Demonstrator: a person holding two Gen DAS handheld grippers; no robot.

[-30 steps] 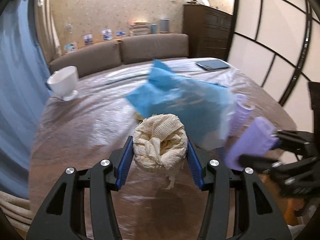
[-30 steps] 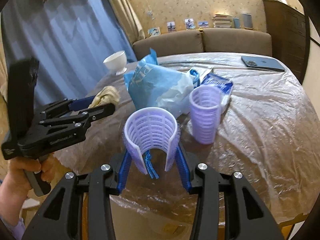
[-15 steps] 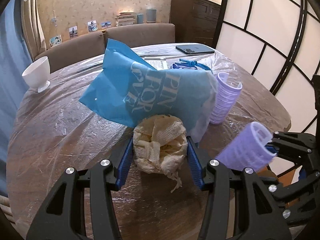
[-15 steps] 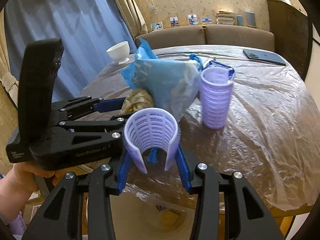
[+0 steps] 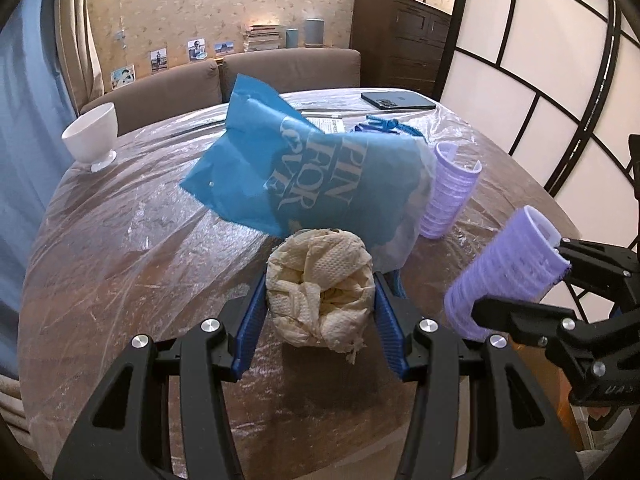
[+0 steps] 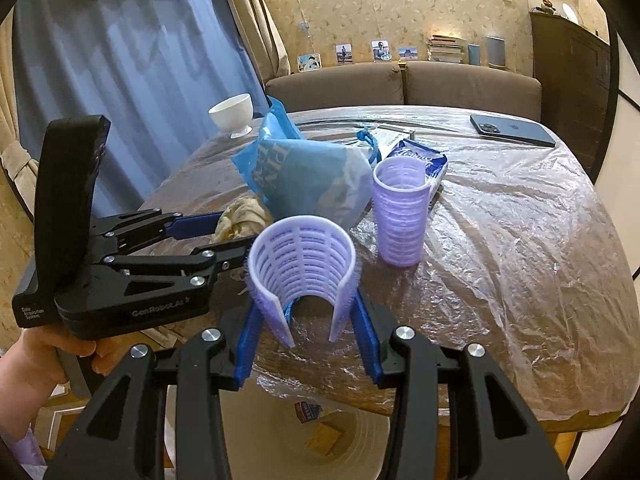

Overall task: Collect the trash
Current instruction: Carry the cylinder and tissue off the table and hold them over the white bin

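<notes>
Left tongs (image 5: 320,300) clenched on a crumpled tissue wad (image 5: 320,288), held above the desk (image 5: 132,240) near its 6 o'clock edge. Right tongs (image 6: 304,320) clenched on a lilac split roller (image 6: 302,256), carried over the desk edge; directly beneath, at 6 o'clock in the right view, stands a pale bin (image 6: 360,452) with scraps inside. In the left view this roller (image 5: 508,272) appears at 3 o'clock, the right tongs (image 5: 520,280) behind it.

Remaining on the desk: a blue bag (image 5: 312,172) at centre, a second roller (image 5: 448,196) upright just beside it at 2 o'clock, a packet (image 6: 416,160) behind that roller, a white cup (image 5: 92,136) at 10 o'clock, a phone (image 5: 396,101) at 1 o'clock.

Hazards, as judged: the wad is soft and bulges past the pads, so a loose fold may tear off and fall short of the bin. The roller is slit and springy; pinched at its open end, it may flex and pop free. The two tongs sit close together, so they may collide above the bin.
</notes>
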